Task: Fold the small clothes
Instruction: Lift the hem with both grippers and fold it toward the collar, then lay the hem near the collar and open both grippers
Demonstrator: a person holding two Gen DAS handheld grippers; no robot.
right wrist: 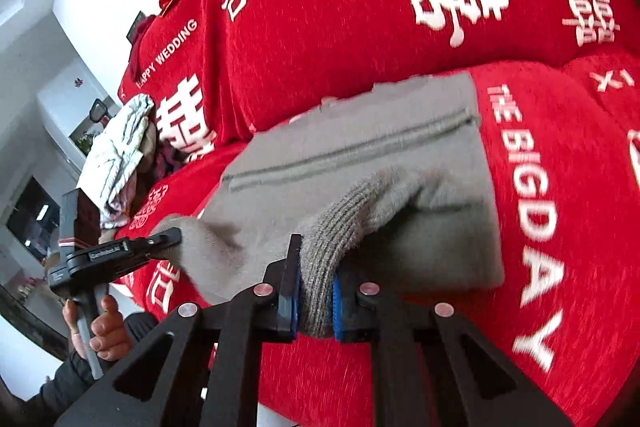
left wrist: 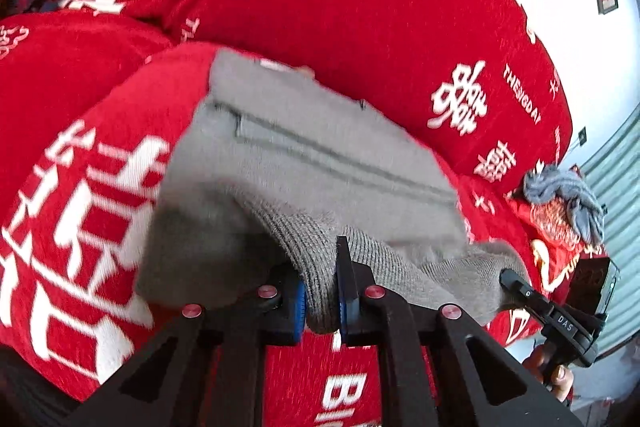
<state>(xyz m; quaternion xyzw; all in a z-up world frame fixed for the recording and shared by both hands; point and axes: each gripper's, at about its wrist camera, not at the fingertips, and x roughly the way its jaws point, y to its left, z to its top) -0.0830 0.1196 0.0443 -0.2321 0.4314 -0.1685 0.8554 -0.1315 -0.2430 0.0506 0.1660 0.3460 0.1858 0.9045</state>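
Left wrist view: the left gripper (left wrist: 322,297) pinches the ribbed hem of a soft grey knit garment (left wrist: 320,155) on a red printed sofa cover (left wrist: 360,7).

Right wrist view: the right gripper (right wrist: 314,301) pinches the same hem (right wrist: 332,227), lifted over the garment; the fold looks half done, not laid flat.

Grey garment fills the middle of a red sofa cover

The grey garment (left wrist: 320,163) spreads across the red cover (left wrist: 360,27), leaving bare cloth beside it toward the words "THE BIGDAY". A blue-grey bundle (left wrist: 564,195) blocks one end, a pale clothes pile (right wrist: 120,155) the other; the backrest rises just behind.
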